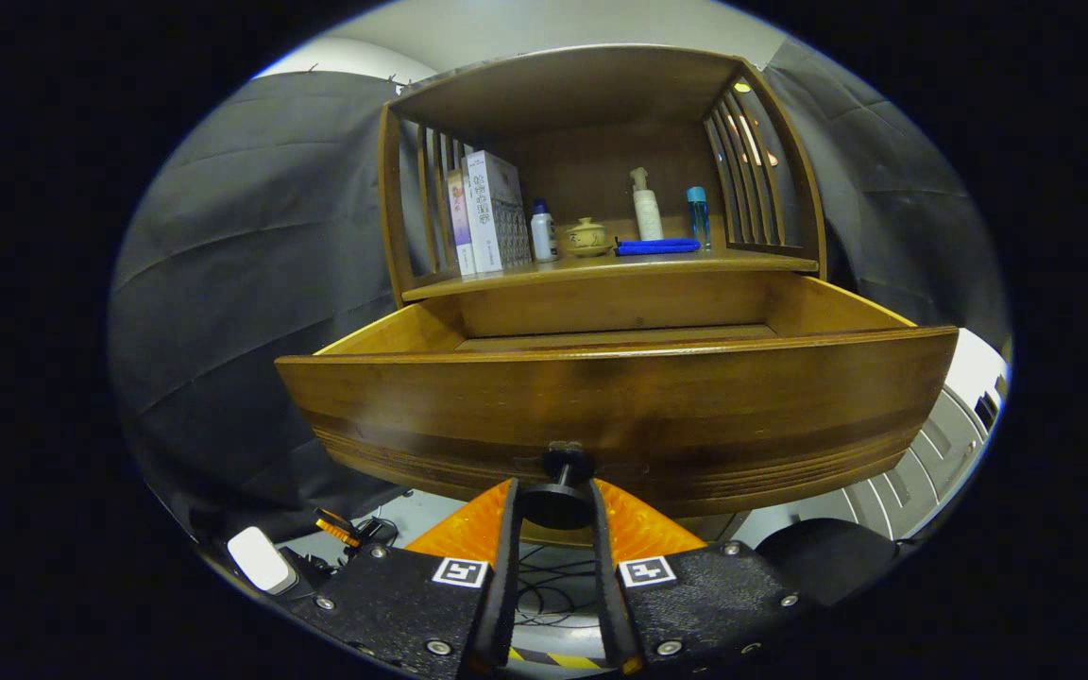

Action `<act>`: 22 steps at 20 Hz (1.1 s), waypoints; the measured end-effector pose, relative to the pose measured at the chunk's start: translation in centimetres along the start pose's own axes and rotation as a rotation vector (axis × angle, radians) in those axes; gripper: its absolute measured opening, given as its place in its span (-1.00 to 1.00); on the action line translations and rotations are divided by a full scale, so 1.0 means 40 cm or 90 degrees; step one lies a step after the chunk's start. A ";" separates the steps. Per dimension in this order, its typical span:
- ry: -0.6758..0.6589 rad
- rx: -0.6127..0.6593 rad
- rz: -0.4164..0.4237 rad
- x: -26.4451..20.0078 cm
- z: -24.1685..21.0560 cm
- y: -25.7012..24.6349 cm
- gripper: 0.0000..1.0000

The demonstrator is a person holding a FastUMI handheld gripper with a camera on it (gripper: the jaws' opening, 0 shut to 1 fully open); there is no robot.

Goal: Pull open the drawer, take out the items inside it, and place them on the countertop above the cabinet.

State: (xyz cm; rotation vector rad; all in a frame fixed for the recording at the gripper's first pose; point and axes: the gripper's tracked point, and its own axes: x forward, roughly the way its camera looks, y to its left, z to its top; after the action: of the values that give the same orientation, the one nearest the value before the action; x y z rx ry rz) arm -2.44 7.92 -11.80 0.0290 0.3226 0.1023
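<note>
Gripper point(555, 505) fingers clamped on round knob point(558, 486) at drawer point(615, 401) front. Drawer pulled well out below countertop point(601, 269); inside hidden behind front board. Solid wood, likely heavy, stiff. Knob small, smooth, could slip; only handhold, pull straight.

dim booth | soft overhead light | glare spot on drawer front point(544, 387) | strong fisheye bending | sharp focus
</note>
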 end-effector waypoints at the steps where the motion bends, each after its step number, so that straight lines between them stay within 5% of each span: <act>1: -0.003 -0.006 0.002 -0.003 -0.002 0.002 -0.27; 4: -0.013 -0.010 0.000 -0.004 -0.002 0.001 -0.27; 8: -0.049 -0.017 0.007 -0.021 0.036 0.005 -0.03; 12: -0.135 -0.007 0.032 -0.060 0.158 0.009 0.78; 18: -0.204 0.005 0.047 -0.086 0.296 -0.004 0.87; 22: -0.154 0.019 0.059 -0.021 0.336 -0.024 0.87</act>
State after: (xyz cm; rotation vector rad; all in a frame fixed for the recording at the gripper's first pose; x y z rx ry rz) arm 1.13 6.70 1.16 0.0860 0.0811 0.1842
